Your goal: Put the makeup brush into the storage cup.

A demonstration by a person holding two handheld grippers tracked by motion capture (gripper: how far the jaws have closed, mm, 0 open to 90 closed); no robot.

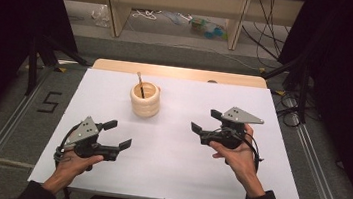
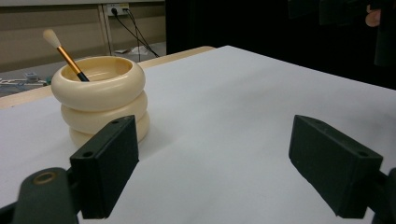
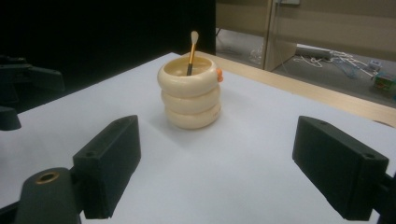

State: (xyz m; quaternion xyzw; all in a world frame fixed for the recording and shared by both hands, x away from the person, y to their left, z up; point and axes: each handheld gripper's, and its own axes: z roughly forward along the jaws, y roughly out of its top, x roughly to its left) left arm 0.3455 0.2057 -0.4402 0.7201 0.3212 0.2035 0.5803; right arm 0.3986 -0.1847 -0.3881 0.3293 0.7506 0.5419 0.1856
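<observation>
Brush [image 1: 139,82] stood in ringed pot [image 1: 145,101] nr table's [image 1: 181,170] far edge; L gripper [image 1: 116,134] & R gripper [image 1: 203,120] wide open, empty, prob. ready to reach.

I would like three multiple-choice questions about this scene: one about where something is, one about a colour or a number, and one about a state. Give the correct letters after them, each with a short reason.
1. Where is the brush?
A. Flat on the white table top
B. Standing in the cream holder, leaning on its rim
C. Held in the left gripper

2. How many rounded rings make up the holder?
A. Three
B. One
C. Five

3. In what state are the two grippers?
A. Both shut on the brush
B. Left open, right shut on the holder
C. Both open and holding nothing

Answers:
1. B, since the left gripper view shows the handle rising out of the holder with its pale tip up.
2. A, since the right gripper view shows three stacked bulges.
3. C, since the left gripper and right gripper both have jaws spread apart over the bare table.
</observation>
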